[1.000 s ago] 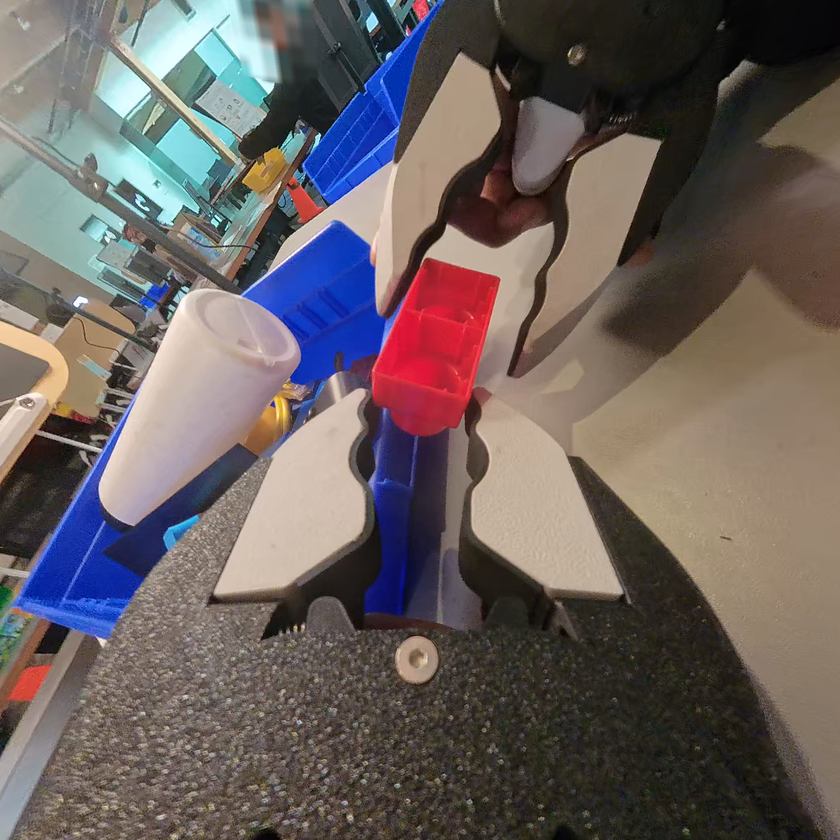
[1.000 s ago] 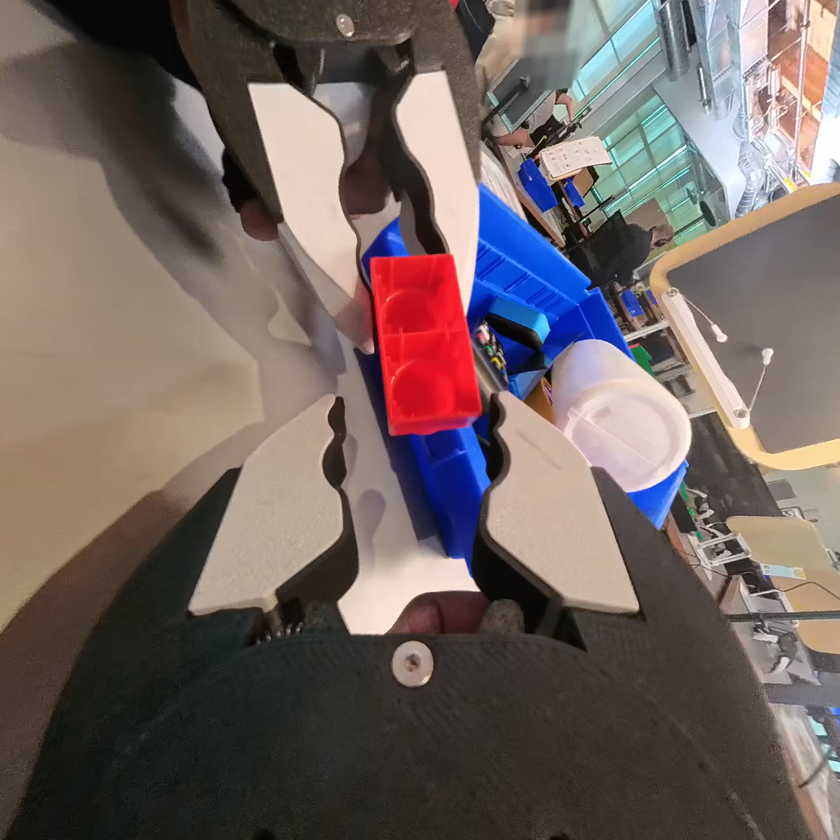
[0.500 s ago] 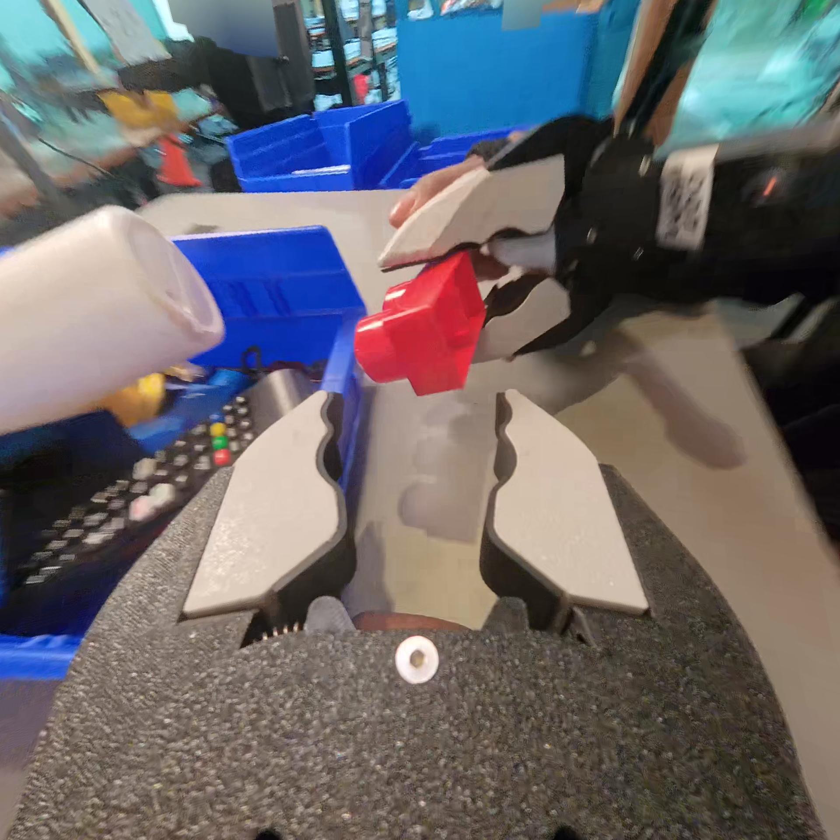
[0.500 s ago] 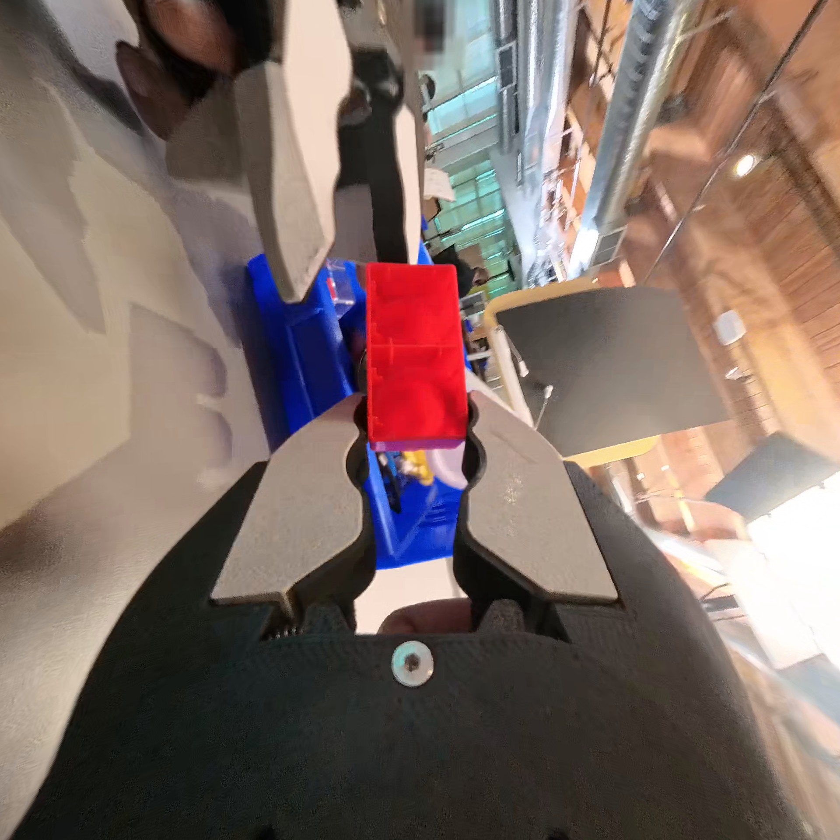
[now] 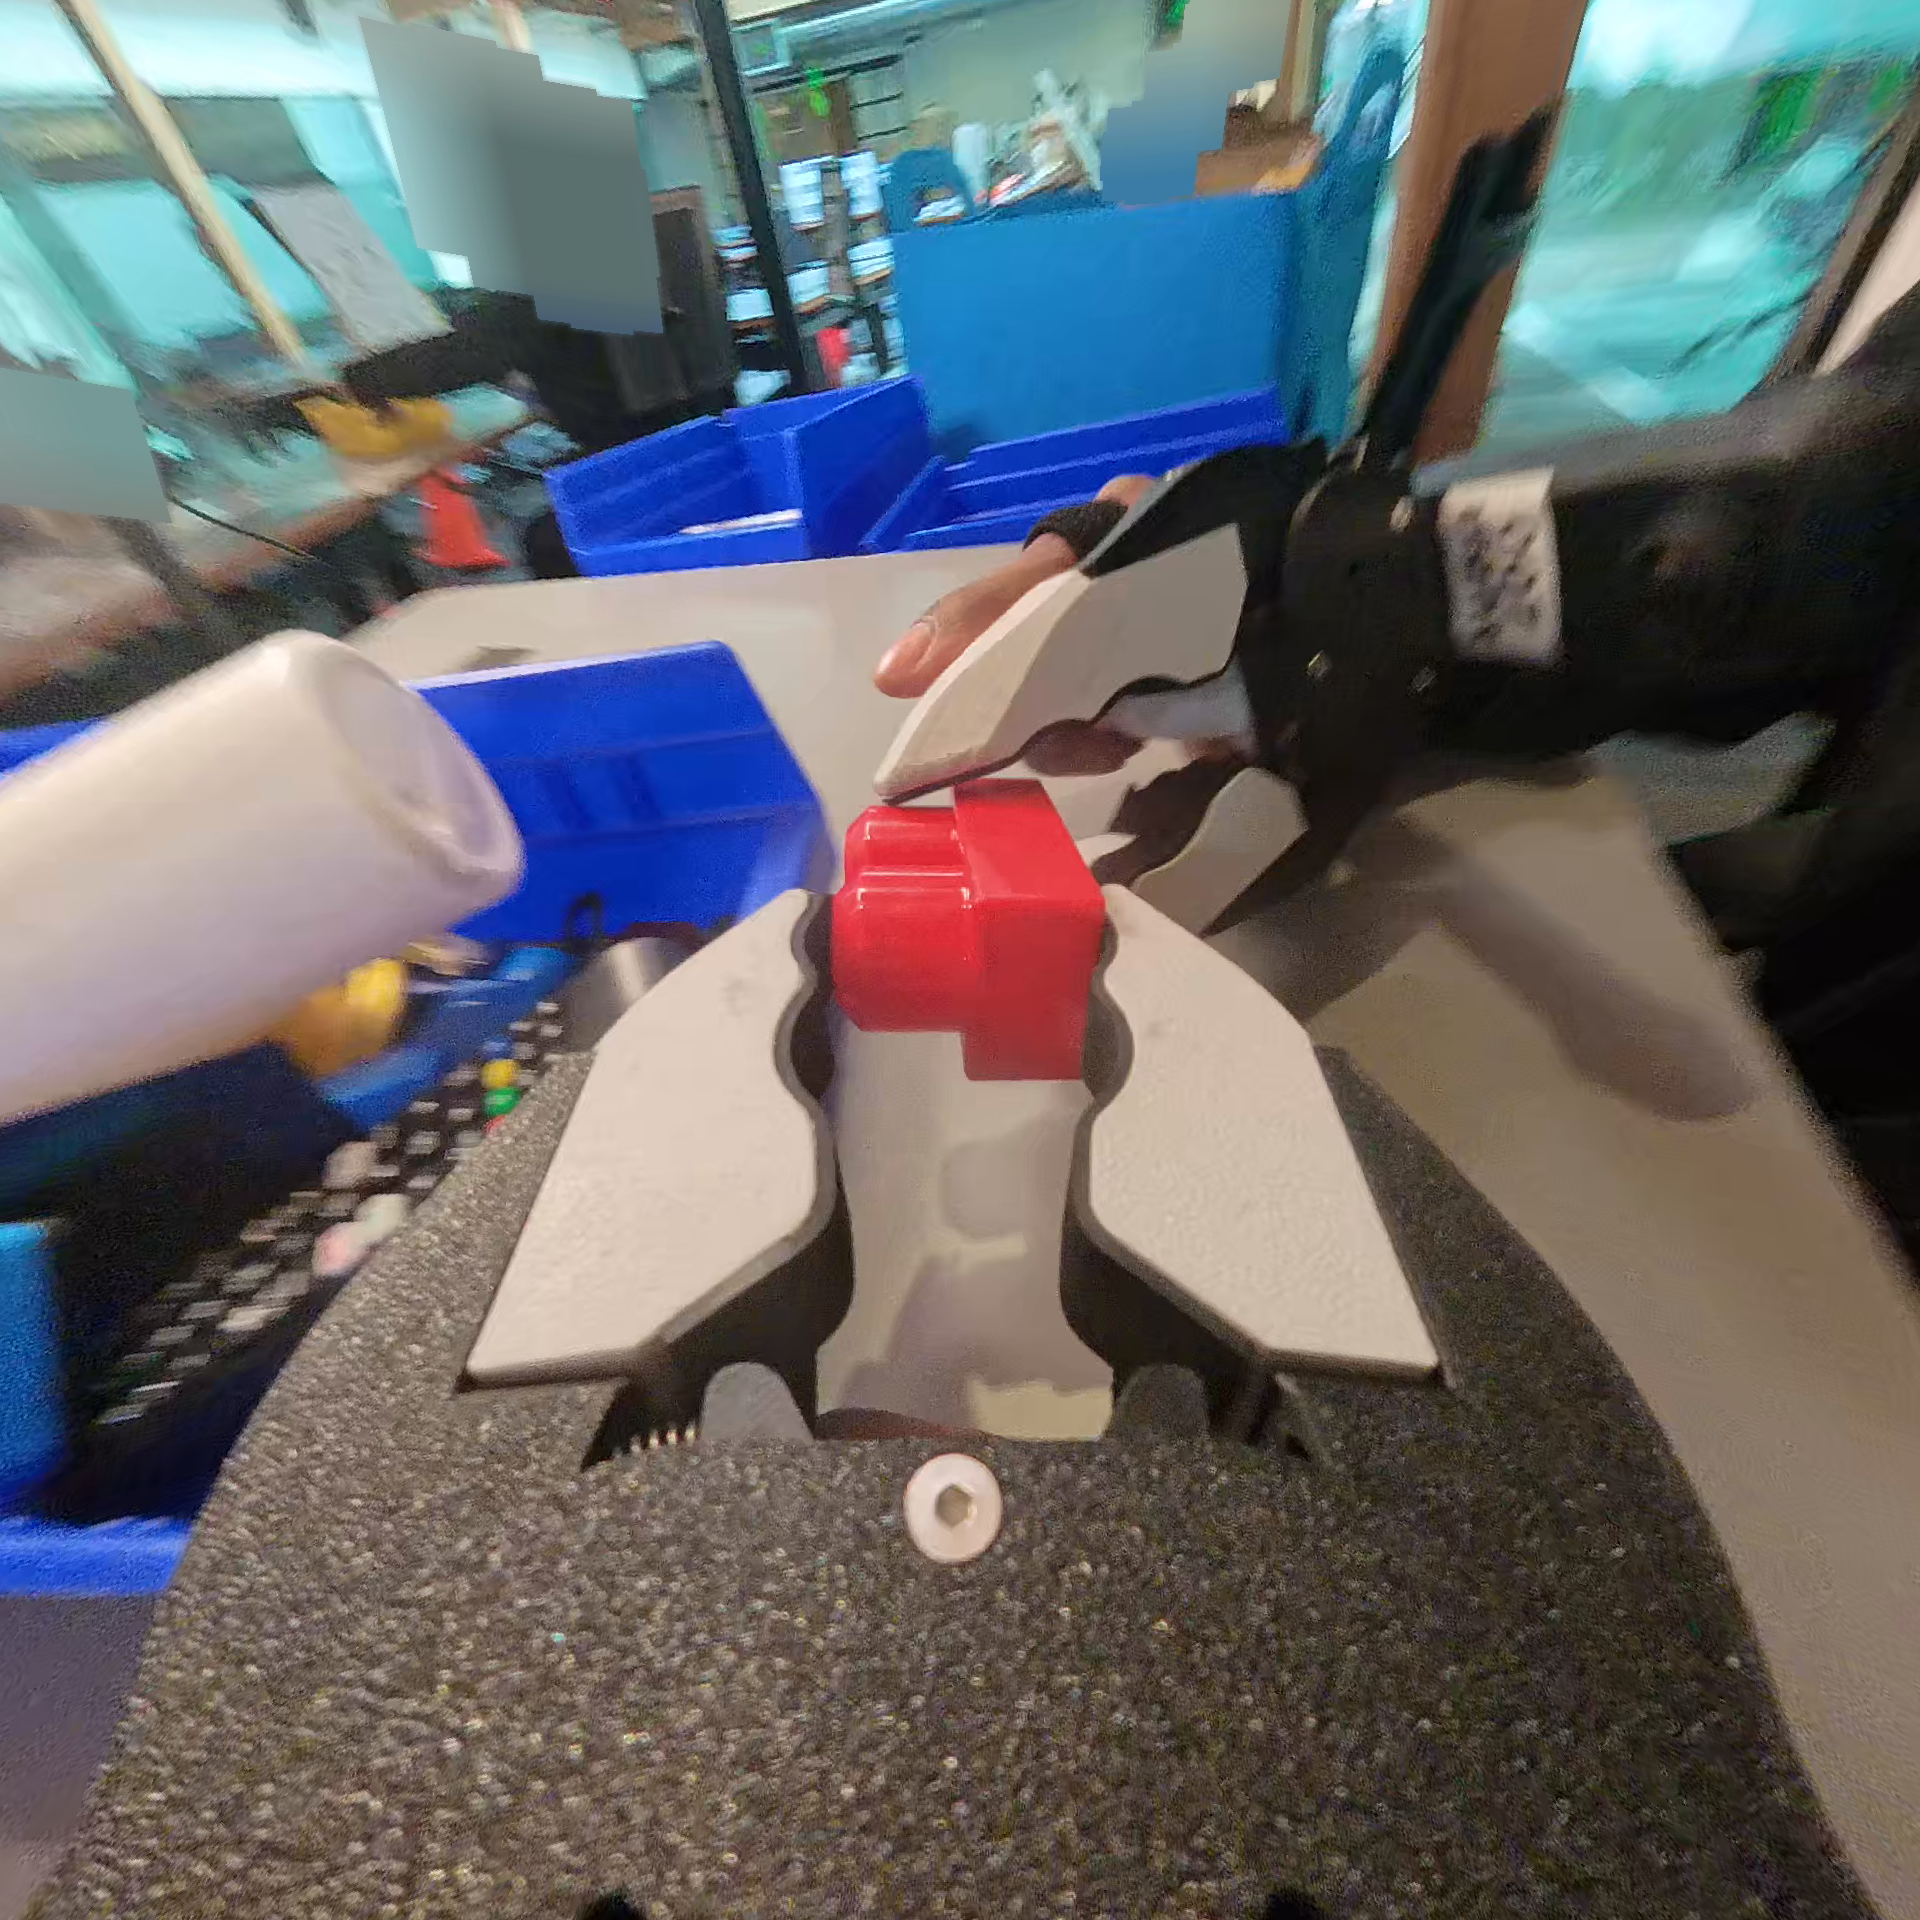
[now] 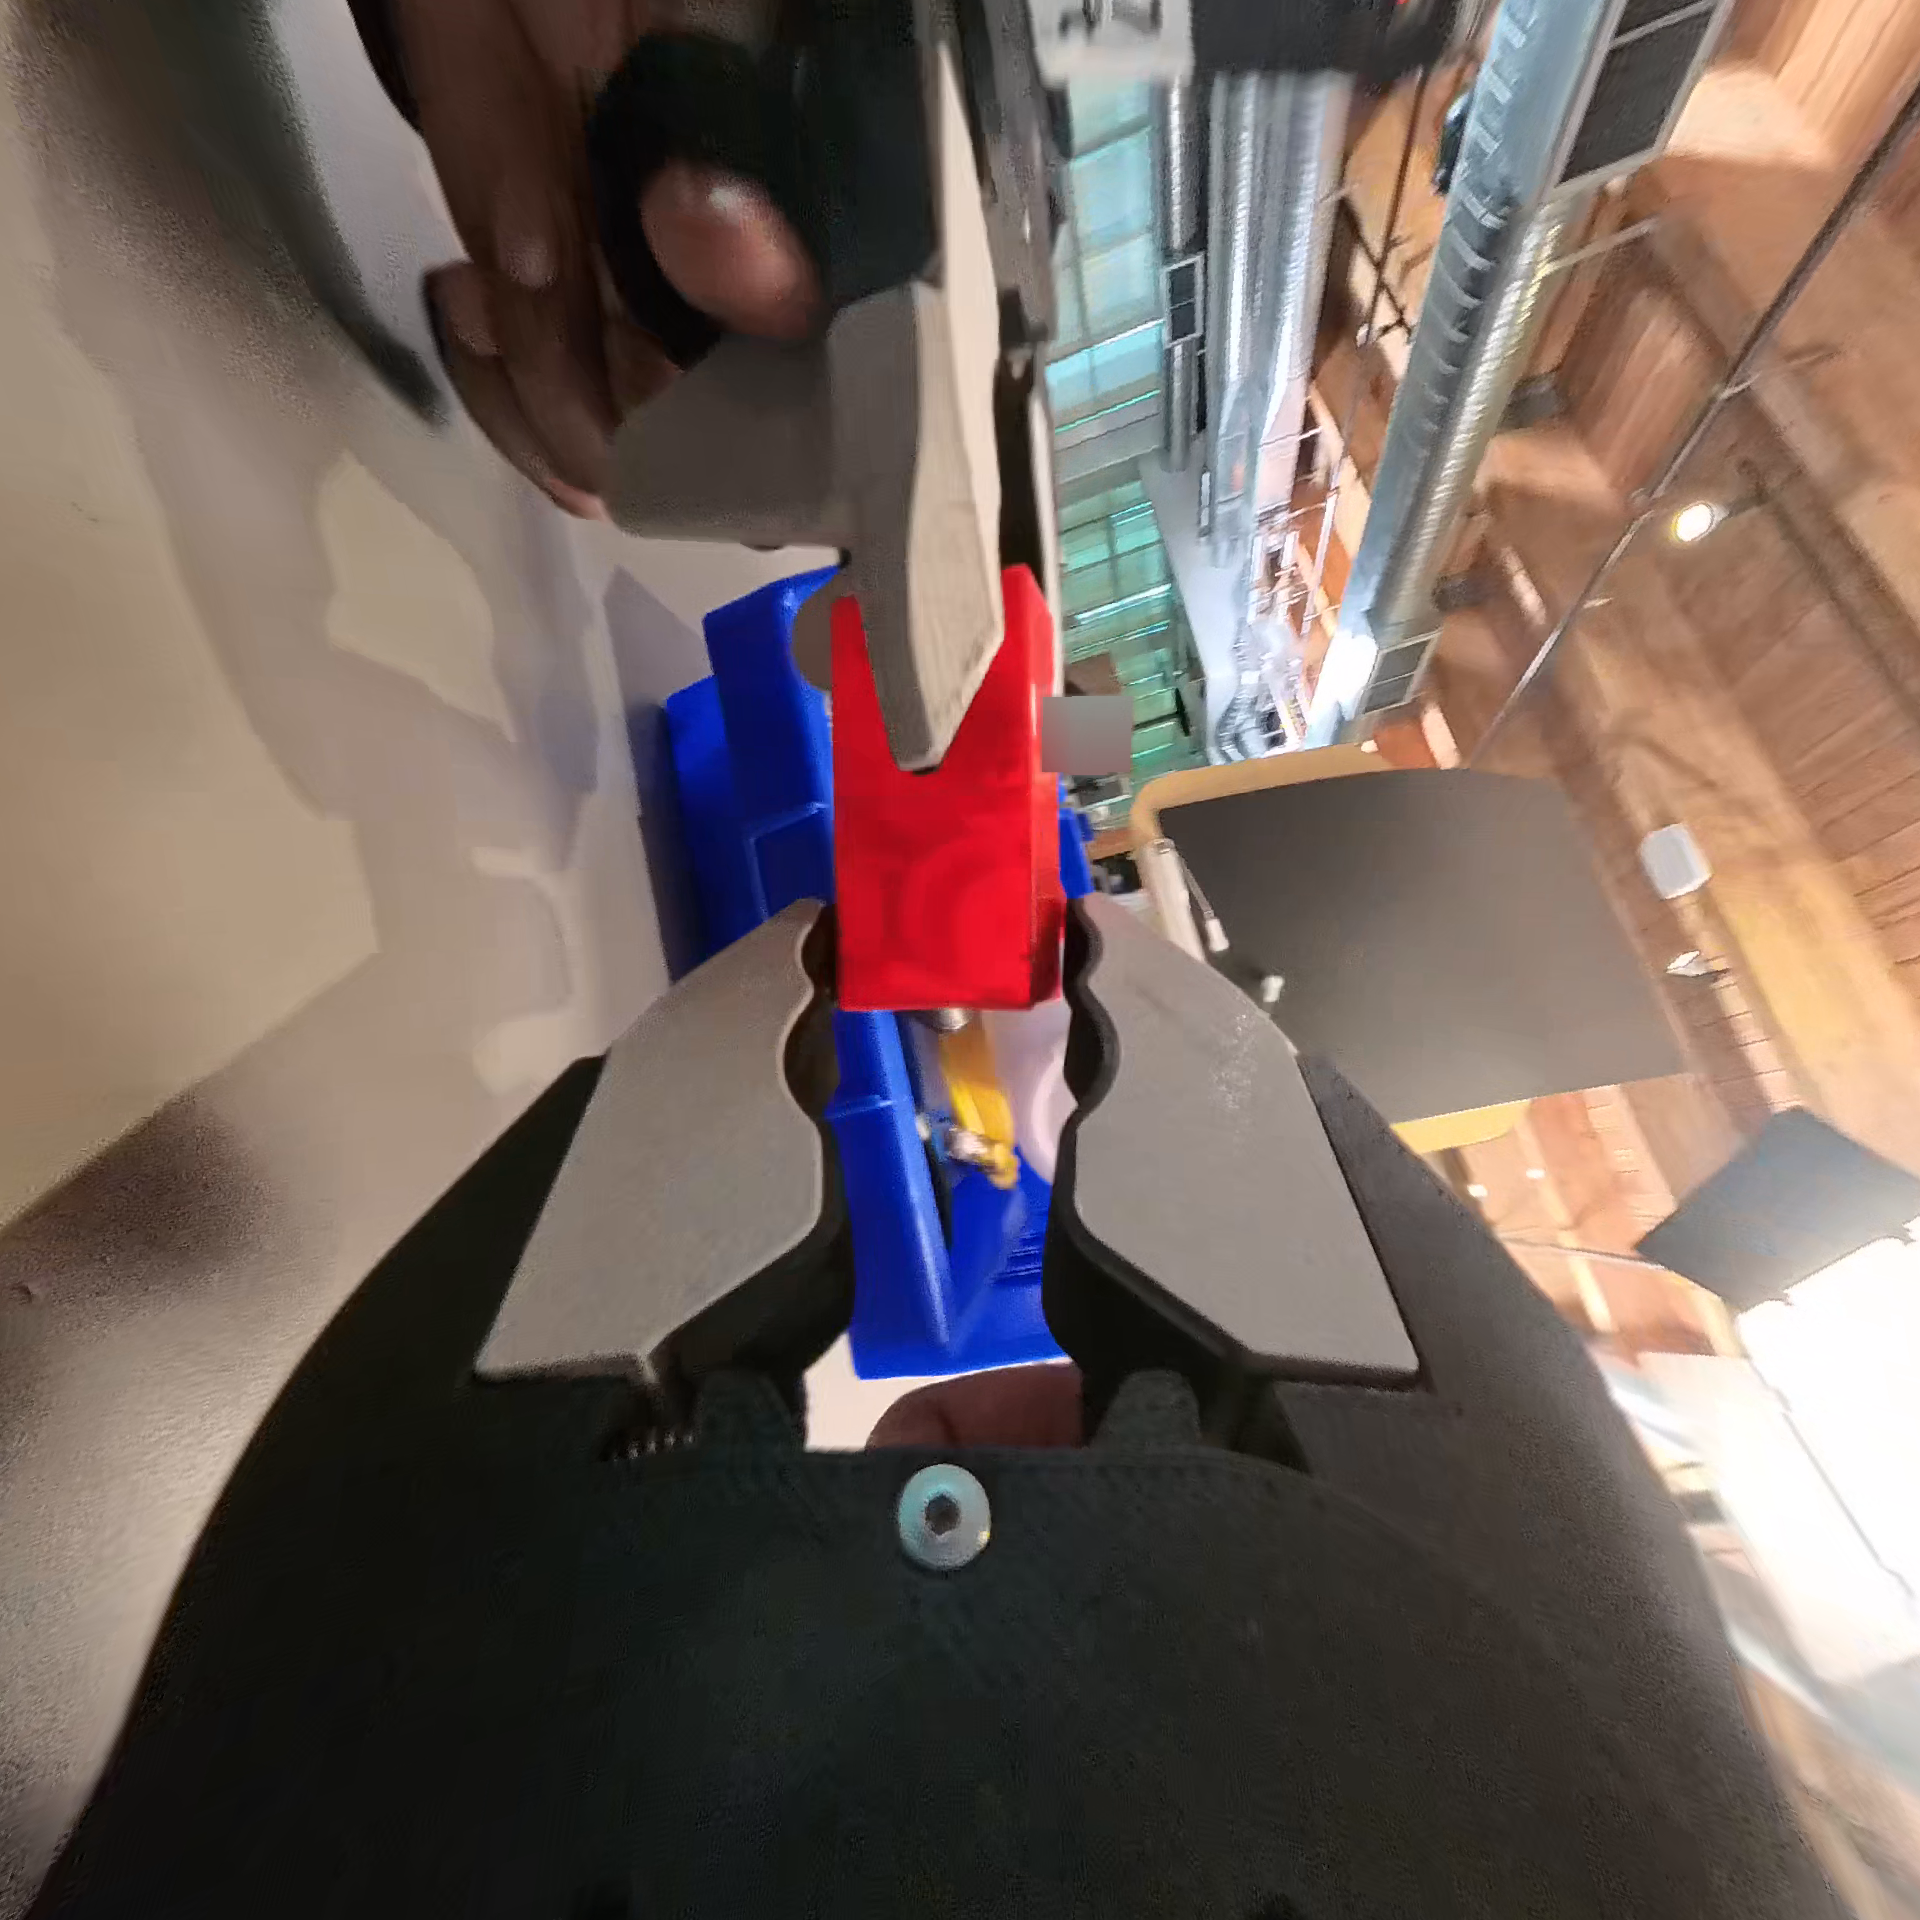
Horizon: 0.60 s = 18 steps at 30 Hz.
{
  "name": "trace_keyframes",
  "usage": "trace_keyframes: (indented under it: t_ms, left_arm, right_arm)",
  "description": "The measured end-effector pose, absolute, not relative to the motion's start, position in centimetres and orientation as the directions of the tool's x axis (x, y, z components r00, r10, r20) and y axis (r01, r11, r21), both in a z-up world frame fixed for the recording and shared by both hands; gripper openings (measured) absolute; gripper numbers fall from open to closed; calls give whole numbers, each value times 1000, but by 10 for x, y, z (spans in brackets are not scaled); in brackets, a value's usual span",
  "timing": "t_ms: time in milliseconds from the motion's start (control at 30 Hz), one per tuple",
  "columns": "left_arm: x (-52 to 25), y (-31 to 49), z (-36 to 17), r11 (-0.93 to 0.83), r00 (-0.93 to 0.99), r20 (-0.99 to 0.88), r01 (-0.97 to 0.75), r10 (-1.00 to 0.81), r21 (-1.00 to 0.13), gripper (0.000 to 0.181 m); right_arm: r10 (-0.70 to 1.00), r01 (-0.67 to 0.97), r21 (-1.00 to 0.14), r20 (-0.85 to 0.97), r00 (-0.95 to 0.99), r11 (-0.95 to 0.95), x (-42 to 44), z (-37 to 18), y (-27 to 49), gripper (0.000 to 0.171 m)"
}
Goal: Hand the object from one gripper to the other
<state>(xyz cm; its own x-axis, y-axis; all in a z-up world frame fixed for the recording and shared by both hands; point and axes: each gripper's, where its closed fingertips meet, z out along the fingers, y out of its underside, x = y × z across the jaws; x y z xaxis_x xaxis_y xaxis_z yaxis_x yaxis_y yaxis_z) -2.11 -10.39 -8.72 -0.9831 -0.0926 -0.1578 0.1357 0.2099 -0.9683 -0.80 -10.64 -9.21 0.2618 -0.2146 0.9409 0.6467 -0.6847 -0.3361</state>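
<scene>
the red block [image 5: 966, 925], glossy moulded plastic with raised studs on one face and a hollow underside, hangs above the grey table [image 5: 1558, 1195]. the left gripper [image 5: 961, 935] and the right gripper [image 6: 940, 935] each pinch it, jaws narrowed onto opposite ends.

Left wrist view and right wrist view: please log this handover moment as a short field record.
object: red plastic block, held in the air above the table
left gripper: fingers against both sides of the block
right gripper: shut on the block's other end
handover stage: both grippers on the block, neither released
nearby: white tapered plastic cup lying tilted in a blue plastic bin
surface: grey table
</scene>
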Motion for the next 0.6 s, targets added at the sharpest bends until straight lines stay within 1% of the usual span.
trace_keyframes:
  t_ms: [67,133,167,233,300,400,500,533,567,600]
  left_arm:
    - [-10,-101,-89,291,-908,-386,330,-161,-898,45]
    - [-3,-98,-91,379,-773,-609,517,-180,-768,45]
    - [-2,-97,-92,412,-704,-690,586,-166,-698,46]
    - [-4,-98,-98,455,-606,-787,672,-116,-584,45]
    - [-10,-101,-105,465,-566,-822,710,-70,-529,46]
    - [-23,-105,-110,427,-555,-831,748,-18,-509,45]
    - [-26,-107,-113,417,-583,-813,736,-11,-534,45]
    - [-26,-107,-114,414,-600,-800,725,-12,-551,45]
    - [-26,-108,-115,411,-621,-784,712,-10,-569,45]
    - [-27,-108,-117,409,-642,-767,698,-6,-588,45]
  right_arm:
    - [-232,621,-403,911,340,-673,-6,-97,-108,44]
    - [-264,593,-483,868,420,-644,-6,-98,-109,47]
    - [-283,576,-527,840,462,-625,-6,-99,-109,49]
    - [-306,549,-589,796,523,-593,-6,-99,-109,54]
    - [-303,545,-602,784,542,-584,-6,-101,-109,57]
    - [-260,550,-572,799,542,-609,-7,-110,-106,62]
    - [-207,554,-526,819,536,-645,-8,-121,-104,64]
    - [-198,553,-517,821,535,-653,-8,-123,-104,63]
    - [-195,554,-510,826,529,-657,-7,-124,-104,57]
    - [-197,556,-504,831,520,-661,-6,-124,-104,47]
